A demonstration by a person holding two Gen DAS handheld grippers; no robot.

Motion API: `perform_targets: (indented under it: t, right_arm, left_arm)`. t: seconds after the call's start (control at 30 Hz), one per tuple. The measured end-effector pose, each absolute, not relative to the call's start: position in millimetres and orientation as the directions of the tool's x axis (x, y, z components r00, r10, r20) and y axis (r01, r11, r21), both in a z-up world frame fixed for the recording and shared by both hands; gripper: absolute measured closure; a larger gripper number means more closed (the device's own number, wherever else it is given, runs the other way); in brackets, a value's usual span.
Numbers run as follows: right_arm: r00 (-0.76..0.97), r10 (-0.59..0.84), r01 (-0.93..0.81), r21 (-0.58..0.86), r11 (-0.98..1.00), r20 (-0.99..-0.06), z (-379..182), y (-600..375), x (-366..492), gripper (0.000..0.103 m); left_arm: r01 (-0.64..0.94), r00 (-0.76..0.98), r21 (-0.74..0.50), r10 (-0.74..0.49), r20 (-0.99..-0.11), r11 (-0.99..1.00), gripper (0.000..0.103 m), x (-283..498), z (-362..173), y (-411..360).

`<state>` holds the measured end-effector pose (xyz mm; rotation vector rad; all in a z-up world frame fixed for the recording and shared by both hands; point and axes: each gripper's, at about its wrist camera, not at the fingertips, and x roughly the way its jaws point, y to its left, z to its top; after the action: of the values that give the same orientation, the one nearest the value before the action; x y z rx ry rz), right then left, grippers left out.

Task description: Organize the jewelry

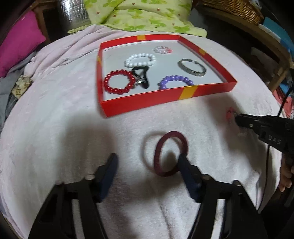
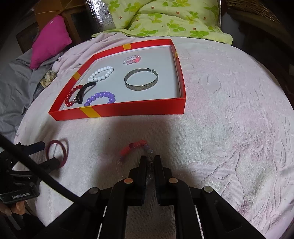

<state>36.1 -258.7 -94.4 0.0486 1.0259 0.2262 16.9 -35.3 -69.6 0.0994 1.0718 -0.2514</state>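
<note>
A maroon ring stands tilted on the pink towel, hooked over the right finger of my left gripper. That gripper's jaws are apart and do not squeeze the ring. In the right wrist view the ring sits by the same gripper. My right gripper is shut on a bracelet of red, purple and clear beads, which trails onto the towel. A red box holds white, red and purple bead bracelets, a metal cuff and a black hair tie.
The pink towel covers a bed that curves down at both sides. A green quilt lies behind the box, a magenta pillow at the far left, and a wicker basket at the far right. A hand holds the right gripper.
</note>
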Motion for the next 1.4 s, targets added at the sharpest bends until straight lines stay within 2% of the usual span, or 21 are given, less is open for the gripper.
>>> perform_targets:
  t: [0.07,0.13,0.17,0.23,0.5,0.73,0.93,1.03,1.1,1.17,1.2,1.4]
  right_arm:
    - [0.497,0.211,-0.164,0.147,0.975,-0.842,-94,-259,36,0.092]
    - [0.498,0.209,-0.165,0.144,0.976,-0.842,-94,-259,36,0.092]
    - [0.499,0.208,-0.166,0.143,0.976,-0.841,-94,-259,36,0.093]
    - [0.500,0.207,-0.167,0.141,0.976,-0.841,-95,-258,36,0.092]
    - [0.525,0.202,-0.171,0.130,0.977,-0.827,-89,-257,32,0.095]
    - [0.589,0.232,-0.166,0.166,0.972,-0.774,-69,-265,27,0.095]
    - [0.580,0.233,-0.161,0.171,0.972,-0.781,-68,-268,28,0.095]
    - [0.577,0.231,-0.156,0.172,0.973,-0.783,-70,-268,30,0.095]
    - [0.561,0.220,-0.144,0.168,0.975,-0.798,-74,-268,31,0.095]
    - [0.536,0.219,-0.135,0.174,0.975,-0.815,-81,-269,33,0.095]
    - [0.521,0.223,-0.132,0.181,0.975,-0.824,-86,-269,34,0.095]
    - [0.511,0.222,-0.140,0.174,0.975,-0.831,-93,-267,34,0.095]
  left_arm:
    - [0.237,0.442,-0.054,-0.157,-0.883,0.970,0.064,18,-72,-33]
    - [0.215,0.450,-0.057,-0.151,-0.880,0.975,0.073,21,-73,-30]
    - [0.209,0.458,-0.063,-0.155,-0.875,0.976,0.084,21,-71,-30]
    - [0.207,0.464,-0.081,-0.171,-0.869,0.975,0.092,20,-69,-29]
    - [0.204,0.515,-0.098,-0.192,-0.835,0.974,0.095,14,-56,-30]
    - [0.197,0.561,-0.122,-0.214,-0.800,0.973,0.095,9,-38,-17]
    - [0.187,0.532,-0.101,-0.187,-0.826,0.977,0.095,16,-46,-9]
    - [0.213,0.484,-0.095,-0.189,-0.854,0.972,0.090,17,-55,-13]
    - [0.232,0.474,-0.087,-0.191,-0.860,0.969,0.079,16,-56,-18]
    - [0.255,0.475,-0.087,-0.203,-0.857,0.963,0.045,13,-55,-22]
    - [0.263,0.479,-0.081,-0.203,-0.854,0.961,0.040,11,-54,-24]
    - [0.320,0.452,-0.074,-0.220,-0.864,0.945,0.037,7,-56,-41]
